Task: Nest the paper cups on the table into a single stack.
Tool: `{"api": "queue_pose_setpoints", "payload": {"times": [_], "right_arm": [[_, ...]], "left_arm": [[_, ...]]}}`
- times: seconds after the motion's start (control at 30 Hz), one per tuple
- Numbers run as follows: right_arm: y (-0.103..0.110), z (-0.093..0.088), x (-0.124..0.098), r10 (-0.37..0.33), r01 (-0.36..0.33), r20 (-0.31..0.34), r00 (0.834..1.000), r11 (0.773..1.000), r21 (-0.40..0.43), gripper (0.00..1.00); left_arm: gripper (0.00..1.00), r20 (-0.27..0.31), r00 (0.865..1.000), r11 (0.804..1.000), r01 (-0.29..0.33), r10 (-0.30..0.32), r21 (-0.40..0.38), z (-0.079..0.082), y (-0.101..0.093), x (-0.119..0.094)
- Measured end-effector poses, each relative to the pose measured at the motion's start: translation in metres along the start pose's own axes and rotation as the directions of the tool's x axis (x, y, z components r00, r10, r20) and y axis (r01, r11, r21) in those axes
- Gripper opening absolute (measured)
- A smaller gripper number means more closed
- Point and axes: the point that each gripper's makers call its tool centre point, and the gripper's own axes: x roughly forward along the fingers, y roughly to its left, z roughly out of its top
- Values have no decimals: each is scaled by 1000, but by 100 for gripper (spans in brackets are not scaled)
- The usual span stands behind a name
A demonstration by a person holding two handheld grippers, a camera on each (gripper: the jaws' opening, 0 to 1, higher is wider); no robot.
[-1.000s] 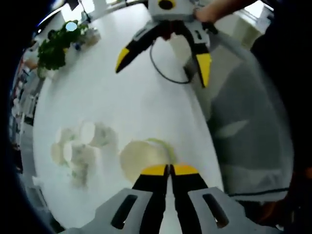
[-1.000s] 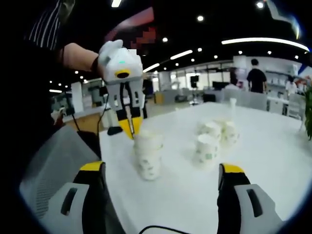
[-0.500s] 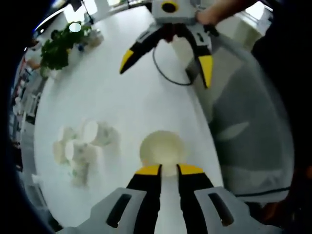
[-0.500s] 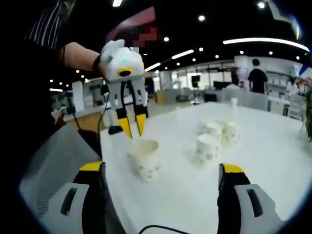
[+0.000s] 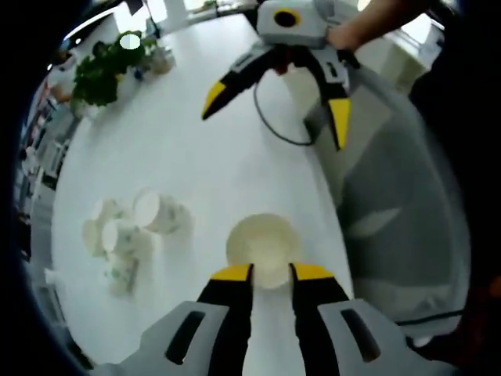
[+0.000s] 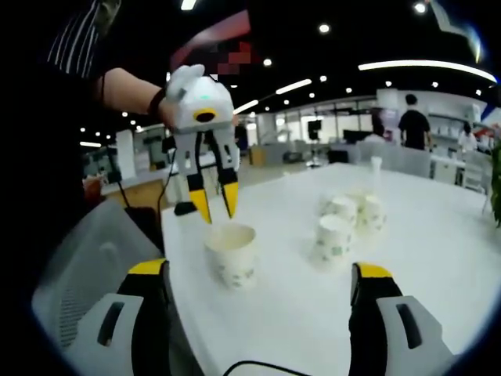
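Hovering: left hand-held gripper (image 6: 213, 208), slightly parted, empty, above cup (image 6: 232, 254).
Right hand-held gripper (image 5: 274, 113): wide open, empty.
Risk: clipping the rim tips it off the tabletop (image 6: 438, 258) edge.

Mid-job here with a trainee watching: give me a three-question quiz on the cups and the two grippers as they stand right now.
1. True or false: the left gripper is shut on the near paper cup.
2. Which gripper has its fingers spread wider: A) the left gripper, B) the right gripper?
3. Fill in: the cluster of paper cups stands on the white ____.

Key
1. False: its fingers are parted, hovering just above the cup's rim.
2. B: its fingers are wide apart in both views.
3. Table.
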Motion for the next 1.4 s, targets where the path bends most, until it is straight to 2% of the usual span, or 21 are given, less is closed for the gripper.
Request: {"api": "queue_pose_setpoints", "payload": {"times": [0.17,0.23,0.3,0.37,0.4,0.53,0.67,0.8,0.87,1.07,1.13,1.2,1.33,1.4], "right_arm": [[0,1,1,0,0,-1,1000,1000,-4,94],[0,3,1,-1,1,3,1000,1000,-3,95],[0,4,2,-1,1,4,1000,1000,-5,95],[-1,4,2,1,-1,1,1000,1000,-10,95],[0,4,2,3,-3,-1,1000,1000,-11,95],[-1,4,2,2,-2,-7,1000,1000,-13,96],[-2,3,1,4,-5,-17,1000,1000,-15,96],[-1,4,2,6,-7,-18,1000,1000,-18,96],[-1,4,3,6,-6,-22,1000,1000,-22,96],[-1,5,4,9,-10,-27,1000,1000,-22,96],[-1,6,5,9,-10,-29,1000,1000,-25,96],[-1,6,5,9,-10,-29,1000,1000,-24,96],[1,6,6,13,-13,-33,999,1000,-27,96],[2,6,6,14,-15,-39,999,999,-30,96]], "left_arm": [[26,26,1000,1000,-11,11,-3,0,1,0],[34,55,998,999,-44,43,25,3,6,-2],[43,107,992,996,-73,68,46,10,10,-3],[51,123,990,997,-78,75,22,10,12,-5],[52,133,988,997,-73,73,-6,11,12,-5],[56,151,985,996,-77,82,-40,8,15,-7],[72,171,979,992,-100,112,-77,7,18,-8],[80,196,971,985,-112,136,-128,5,20,-10],[83,228,963,980,-105,142,-168,5,20,-12],[93,243,956,968,-111,165,-223,-3,21,-13],[95,232,958,951,-97,170,-295,-8,21,-13],[98,245,953,949,-104,181,-297,-9,24,-14],[100,290,932,937,-113,215,-331,-8,28,-21],[100,341,911,931,-105,232,-351,-2,30,-25]]}}
